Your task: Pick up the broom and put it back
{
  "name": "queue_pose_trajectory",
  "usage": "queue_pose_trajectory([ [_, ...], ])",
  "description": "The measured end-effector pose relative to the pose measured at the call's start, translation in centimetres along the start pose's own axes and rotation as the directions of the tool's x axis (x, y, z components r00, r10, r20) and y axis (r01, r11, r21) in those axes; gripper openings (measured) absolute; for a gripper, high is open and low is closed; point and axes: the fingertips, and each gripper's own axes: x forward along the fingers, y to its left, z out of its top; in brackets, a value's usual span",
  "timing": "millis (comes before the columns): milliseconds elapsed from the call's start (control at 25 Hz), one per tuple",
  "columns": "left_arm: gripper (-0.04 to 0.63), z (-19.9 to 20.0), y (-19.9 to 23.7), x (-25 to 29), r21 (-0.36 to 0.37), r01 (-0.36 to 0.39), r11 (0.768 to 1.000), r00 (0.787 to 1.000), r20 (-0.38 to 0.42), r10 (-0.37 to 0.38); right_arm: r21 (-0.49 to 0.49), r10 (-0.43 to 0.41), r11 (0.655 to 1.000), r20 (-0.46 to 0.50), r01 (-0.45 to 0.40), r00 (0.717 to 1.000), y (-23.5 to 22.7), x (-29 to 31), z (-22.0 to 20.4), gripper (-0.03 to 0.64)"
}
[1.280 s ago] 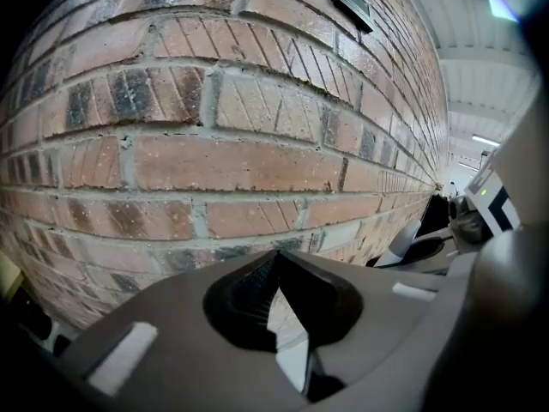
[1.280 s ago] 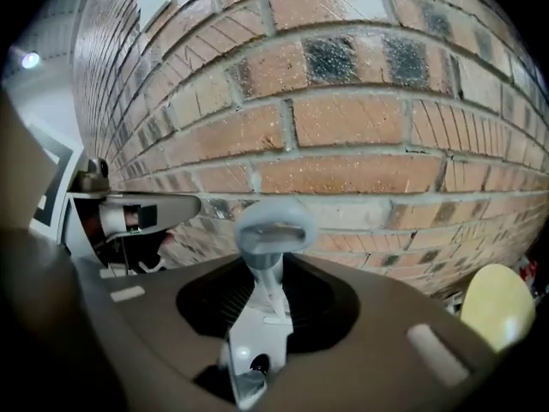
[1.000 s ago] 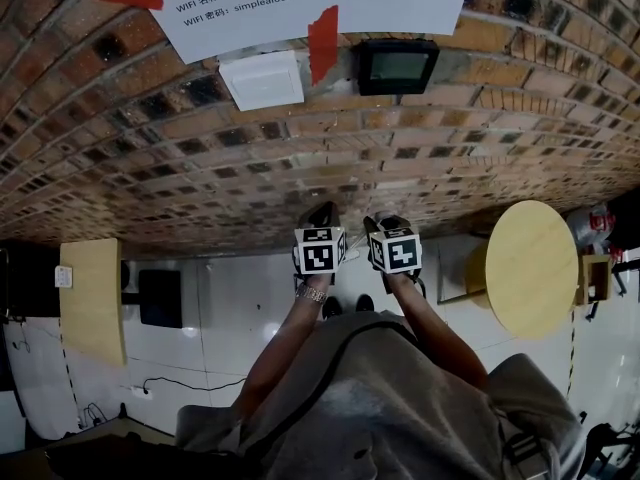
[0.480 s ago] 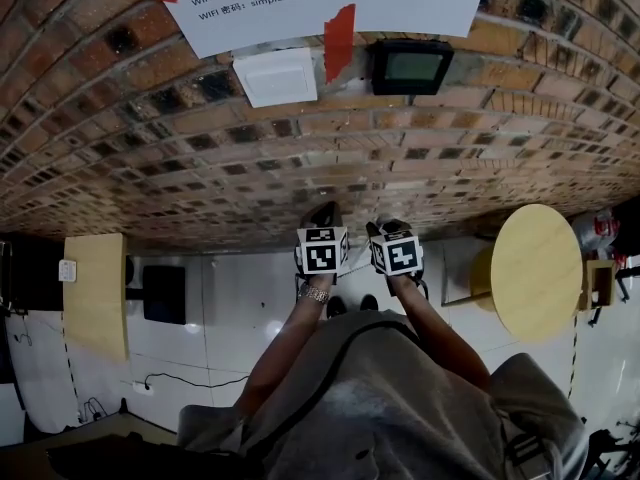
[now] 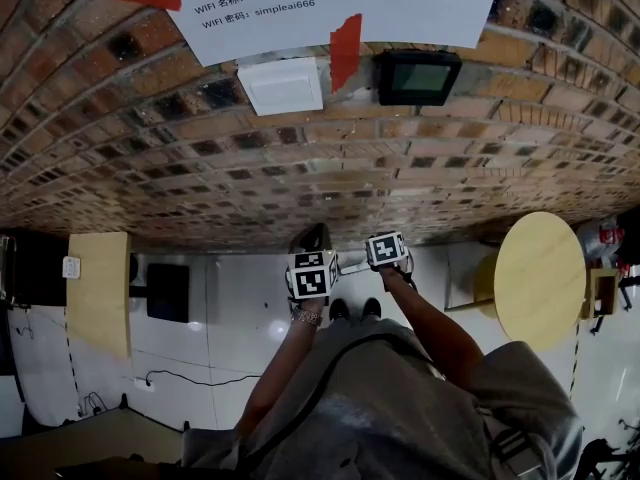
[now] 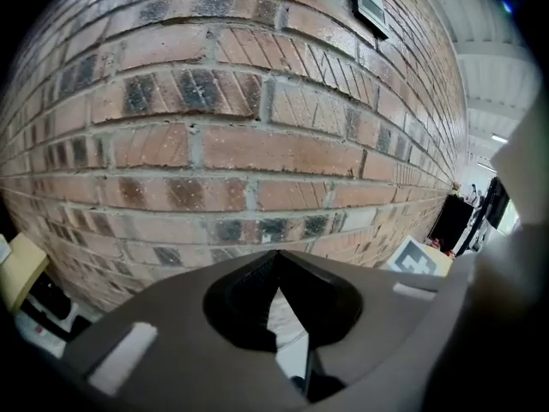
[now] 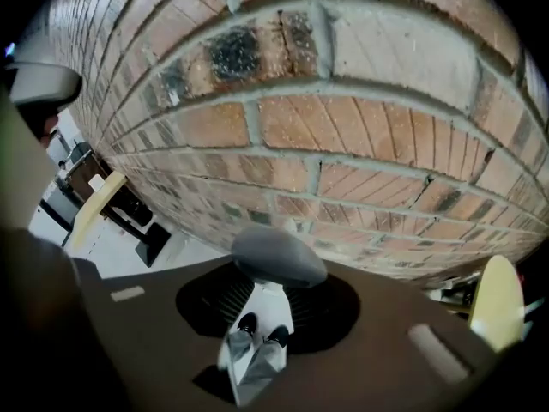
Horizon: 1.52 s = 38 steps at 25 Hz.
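Okay, right gripper (image 7: 273, 288) jaws narrow, clamped on what looks like the broom (image 7: 279, 254) at its grey handle cap, 12 o'clock of the shoes (image 7: 248, 324). Left gripper (image 6: 276, 260) jaws together, empty. Suggest: lower slow, handle plumb, lean it on the wall (image 5: 300, 158) before letting go.

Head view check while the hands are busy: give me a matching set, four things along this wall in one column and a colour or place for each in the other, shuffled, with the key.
Things:
1. paper notice
2. wall plate
3. small screen
4. round table

Descriptions:
A. pale wood, at the picture's right
B. black frame, right of the wall plate
C. fixed to the brick wall with red tape
D. plain white, just below the notice

Pairs: 1-C, 2-D, 3-B, 4-A.
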Motion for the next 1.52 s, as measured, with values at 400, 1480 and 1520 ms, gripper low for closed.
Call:
queue_pose_trajectory([
  [400,0.004,-3.9,-1.2,-1.1,-0.027,-0.055,0.998,0.997,-0.046,0.054,0.024,0.036,0.999,0.064,-0.037,0.997,-2.5,2.7,4.2,0.176],
  [1480,0.005,-16.0,-4.4,-16.3,0.007,0.100,0.995,0.995,-0.016,-0.100,-0.006,0.141,0.989,0.333,-0.147,0.932,19.2,-20.7,-9.5,0.000],
  [1520,0.005,-16.1,-4.7,-16.8,0.009,0.106,0.994,0.994,-0.010,-0.106,-0.022,0.147,0.989,0.330,-0.148,0.932,19.8,-21.2,-9.9,0.000],
])
